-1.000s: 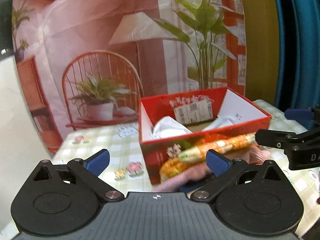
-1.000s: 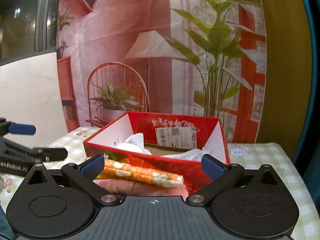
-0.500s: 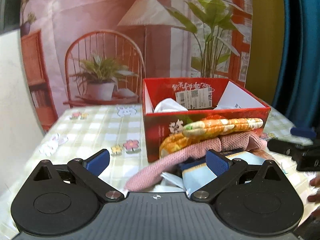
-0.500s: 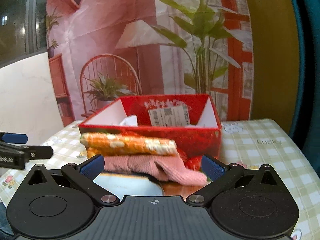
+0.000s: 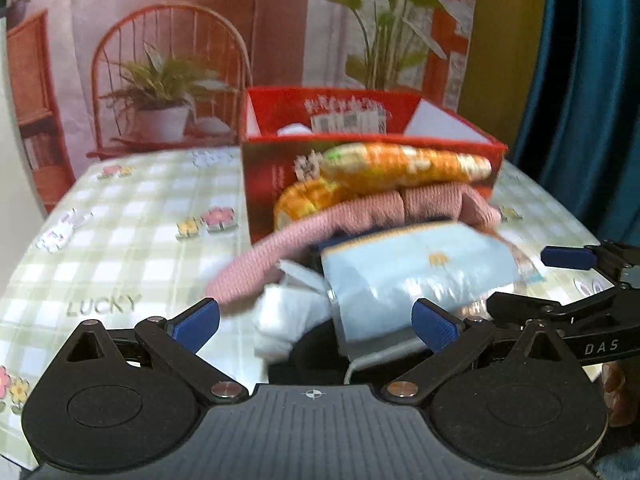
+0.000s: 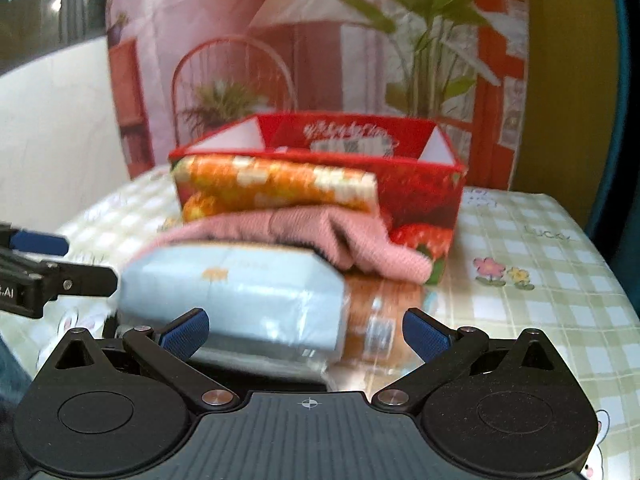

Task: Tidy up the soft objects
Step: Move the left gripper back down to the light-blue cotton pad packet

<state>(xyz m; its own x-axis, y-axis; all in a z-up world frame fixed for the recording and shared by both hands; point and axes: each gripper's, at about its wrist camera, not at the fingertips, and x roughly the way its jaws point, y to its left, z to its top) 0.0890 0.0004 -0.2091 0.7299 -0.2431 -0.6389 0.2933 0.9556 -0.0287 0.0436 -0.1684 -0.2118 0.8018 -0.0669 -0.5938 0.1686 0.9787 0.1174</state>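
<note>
A heap of soft things lies in front of the red box [image 5: 264, 184] [image 6: 424, 200]. An orange flowered cloth [image 5: 404, 168] [image 6: 276, 188] is on top, a pink knitted garment [image 5: 280, 252] [image 6: 320, 236] under it, then a pale blue plastic pack [image 5: 416, 276] [image 6: 236, 292] and a white cloth [image 5: 288, 316]. My left gripper [image 5: 316, 322] is open just before the heap, holding nothing. My right gripper [image 6: 306, 330] is open too, its fingers either side of the blue pack's near end. White cloth lies inside the box.
The heap and box stand on a green checked tablecloth [image 5: 120, 240] [image 6: 540, 272] with flower prints. A printed backdrop [image 5: 200, 40] hangs behind the table. A teal curtain [image 5: 592, 100] hangs at the right. The right gripper's fingers [image 5: 560, 258] show at the left view's right edge.
Both grippers have come down and drawn back from the box, so the lower heap with the blue pack and white cloth now shows. Both stay open.
</note>
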